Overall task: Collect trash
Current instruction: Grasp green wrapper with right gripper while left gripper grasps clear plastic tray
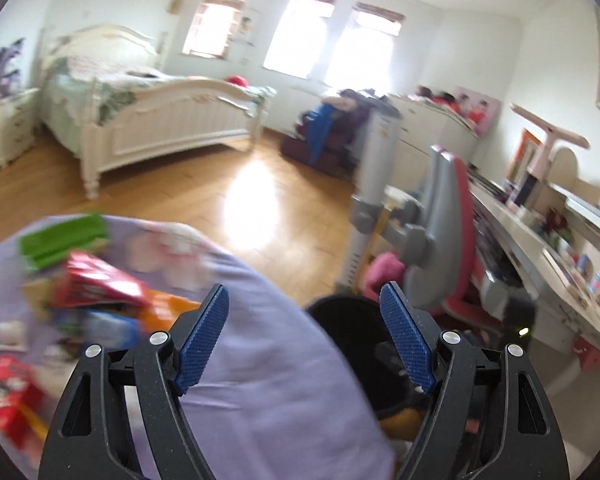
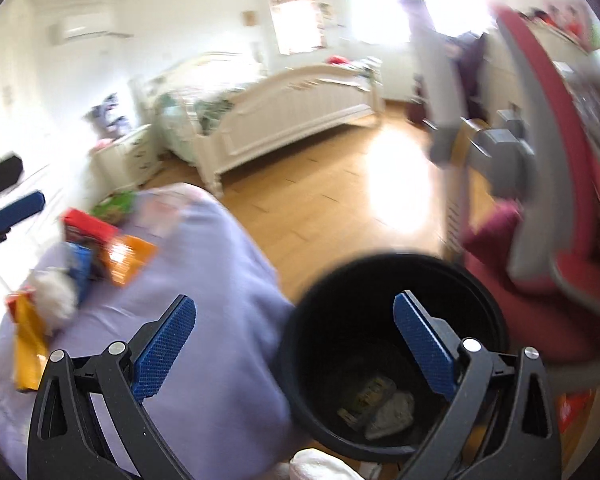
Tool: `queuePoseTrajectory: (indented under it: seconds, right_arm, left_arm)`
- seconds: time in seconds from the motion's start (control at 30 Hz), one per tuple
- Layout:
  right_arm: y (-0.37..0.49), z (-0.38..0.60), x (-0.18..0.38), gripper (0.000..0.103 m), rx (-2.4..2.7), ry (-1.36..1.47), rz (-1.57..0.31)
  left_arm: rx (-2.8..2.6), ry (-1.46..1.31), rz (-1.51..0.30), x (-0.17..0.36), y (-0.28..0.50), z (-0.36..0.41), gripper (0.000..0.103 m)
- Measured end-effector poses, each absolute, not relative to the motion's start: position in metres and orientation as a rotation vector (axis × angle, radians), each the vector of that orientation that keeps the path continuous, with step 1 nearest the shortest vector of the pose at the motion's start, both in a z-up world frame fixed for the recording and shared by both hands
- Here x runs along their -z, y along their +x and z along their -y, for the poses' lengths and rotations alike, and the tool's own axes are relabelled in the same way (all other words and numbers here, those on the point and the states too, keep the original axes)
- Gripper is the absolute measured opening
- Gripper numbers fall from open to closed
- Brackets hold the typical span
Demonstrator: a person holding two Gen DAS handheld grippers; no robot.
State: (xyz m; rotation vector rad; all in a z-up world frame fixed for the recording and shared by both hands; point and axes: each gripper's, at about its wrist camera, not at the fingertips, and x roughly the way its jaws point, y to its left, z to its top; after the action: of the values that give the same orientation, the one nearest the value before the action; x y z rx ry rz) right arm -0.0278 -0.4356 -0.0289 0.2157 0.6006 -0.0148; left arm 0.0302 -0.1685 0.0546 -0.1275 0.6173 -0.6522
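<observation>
A black trash bin stands on the floor beside a lilac-covered table; crumpled wrappers lie at its bottom. My right gripper is open and empty, hovering over the bin's rim. My left gripper is open and empty above the table's edge, with the bin below it. Trash lies on the table: a red packet, an orange packet, a blue packet, white crumpled paper, a yellow-orange packet and a red box. The left gripper's finger shows in the right wrist view.
A green box sits at the table's far side. A grey and red desk chair stands right of the bin, beside a cluttered desk. A white bed and wooden floor lie beyond.
</observation>
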Motion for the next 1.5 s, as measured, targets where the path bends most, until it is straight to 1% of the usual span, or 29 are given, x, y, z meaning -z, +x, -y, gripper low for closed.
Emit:
queuePoseTrajectory:
  seconds: [0.17,0.33,0.4,0.47,0.5,0.57,0.6,0.73,0.83,0.9,0.97,1.03,1.17,1.33,1.4,1.43,1.47,1.5]
  right_arm:
    - [0.011,0.39,-0.018,0.098,-0.169,0.146,-0.595]
    - [0.069,0.34,-0.057,0.098,-0.372,0.104,-0.681]
    - [0.095,0.318,-0.07,0.098,-0.456,0.067,-0.719]
    - [0.122,0.291,-0.08,0.098,-0.497,-0.028,-0.737]
    - [0.136,0.277,-0.082,0.091,-0.506,-0.081,-0.741]
    - [0.163,0.247,-0.08,0.075,-0.553,-0.154,-0.79]
    - [0.178,0.234,-0.079,0.071,-0.569,-0.203,-0.806]
    - [0.216,0.184,-0.062,0.072,-0.599,-0.456,-0.805]
    - [0.244,0.156,-0.048,0.072,-0.629,-0.585,-0.838]
    - [0.258,0.142,-0.036,0.072,-0.647,-0.66,-0.858]
    - [0.267,0.128,-0.022,0.074,-0.67,-0.739,-0.875]
    - [0.275,0.115,-0.009,0.074,-0.695,-0.802,-0.899]
    - [0.288,0.103,0.006,0.074,-0.709,-0.837,-0.94]
    - [0.297,0.095,0.027,0.071,-0.727,-0.873,-1.049]
    - [0.294,0.095,0.026,0.066,-0.732,-0.857,-1.051]
    - [0.289,0.096,0.026,0.06,-0.732,-0.851,-1.05]
    - [0.286,0.096,0.025,0.057,-0.724,-0.853,-1.043]
    - [0.28,0.097,0.023,0.04,-0.714,-0.858,-1.029]
  left_arm:
    - [0.478,-0.1,-0.597,-0.069,0.044,0.075,0.077]
    - [0.353,-0.025,-0.641,-0.068,0.077,-0.006,0.077]
    - [0.347,0.05,-0.681,-0.062,0.094,-0.024,0.077]
    - [0.364,0.124,-0.705,-0.051,0.107,-0.034,0.077]
    - [0.379,0.153,-0.716,-0.046,0.114,-0.038,0.077]
    - [0.409,0.203,-0.735,-0.035,0.127,-0.041,0.077]
    - [0.424,0.217,-0.745,-0.03,0.134,-0.043,0.077]
    - [0.479,0.243,-0.787,-0.01,0.16,-0.043,0.077]
    - [0.511,0.26,-0.825,0.005,0.178,-0.038,0.077]
    - [0.516,0.261,-0.84,0.013,0.188,-0.036,0.073]
    - [0.521,0.237,-0.862,0.021,0.198,-0.038,0.063]
    - [0.521,0.197,-0.882,0.028,0.206,-0.043,0.059]
    - [0.534,0.151,-0.883,0.036,0.212,-0.048,0.054]
    - [0.534,0.14,-0.862,0.039,0.212,-0.05,0.052]
    - [0.531,0.14,-0.859,0.039,0.209,-0.05,0.051]
    - [0.527,0.138,-0.857,0.039,0.207,-0.05,0.05]
    - [0.524,0.133,-0.855,0.039,0.204,-0.051,0.049]
    - [0.527,0.125,-0.855,0.039,0.203,-0.053,0.047]
